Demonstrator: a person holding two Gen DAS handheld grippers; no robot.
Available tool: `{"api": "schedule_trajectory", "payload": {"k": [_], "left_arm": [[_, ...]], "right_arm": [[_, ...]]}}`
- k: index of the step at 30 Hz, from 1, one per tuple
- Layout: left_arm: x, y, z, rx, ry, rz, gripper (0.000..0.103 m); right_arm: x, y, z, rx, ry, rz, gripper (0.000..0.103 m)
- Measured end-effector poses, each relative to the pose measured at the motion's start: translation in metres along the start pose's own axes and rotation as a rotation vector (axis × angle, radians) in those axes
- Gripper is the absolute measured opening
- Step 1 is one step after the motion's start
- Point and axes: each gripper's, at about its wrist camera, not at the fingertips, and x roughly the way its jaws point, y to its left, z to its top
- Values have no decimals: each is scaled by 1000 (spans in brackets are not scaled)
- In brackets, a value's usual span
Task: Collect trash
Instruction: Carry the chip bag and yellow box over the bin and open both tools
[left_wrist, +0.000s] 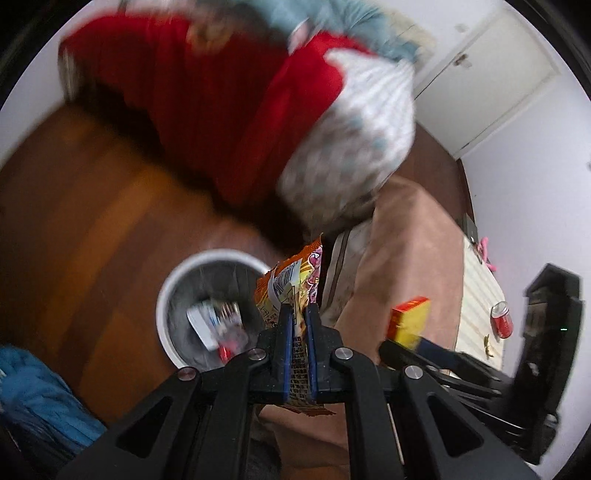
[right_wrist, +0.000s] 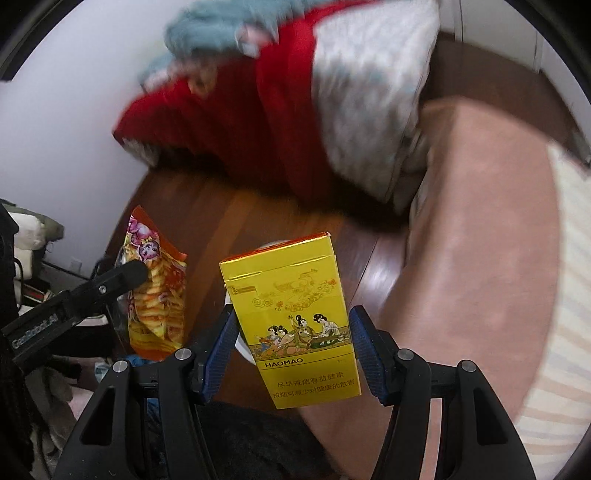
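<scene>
My left gripper is shut on an orange snack wrapper and holds it in the air just right of a white-rimmed trash bin on the wood floor; the bin holds some packaging. The wrapper also shows in the right wrist view, with the left gripper's finger on it. My right gripper is shut on a yellow HAOMAO cigarette box, upright between its blue pads. The box also shows in the left wrist view. The bin's white rim peeks out behind the box.
A bed with a pink-brown cover lies to the right, with a red blanket and a patterned pillow piled on it. A red can lies on a striped sheet. Blue cloth is at lower left. A white door is behind.
</scene>
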Motion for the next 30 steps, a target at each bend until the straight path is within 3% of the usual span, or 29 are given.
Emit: {"api": "schedule_trajectory", "payload": {"k": [5,7,8,9,10,11,14,17,20,21,30], "left_arm": [[52,46,13,-81,94,-4,6],[66,62,15,-102,120,32,13],[73,69,16,-115,130,49,40],[77,74,16,-126,135,53,78],[80,78,15,-138,135,59,91],[82,83,15,-153,132,67,95],[88,98,11,-185,145,108,95],[89,107,6,-188,148,164,100],[87,113,-1,-177,139,217,100],[85,114,-3,-172,134,236,100],[77,109,-26,-122,102,375,100]], "right_arm": [[84,-2,11,40,137,1,63],[110,-2,15,51,169,-1,63],[120,-3,17,53,181,-4,63],[130,-3,21,52,195,-6,63],[139,-4,22,62,204,-10,63],[149,-5,26,67,214,-12,63],[176,-3,32,73,260,0,64],[190,-7,33,78,300,15,91],[197,-7,32,65,316,2,95],[198,-6,32,55,320,-12,102],[177,7,11,-96,309,-179,103]]}}
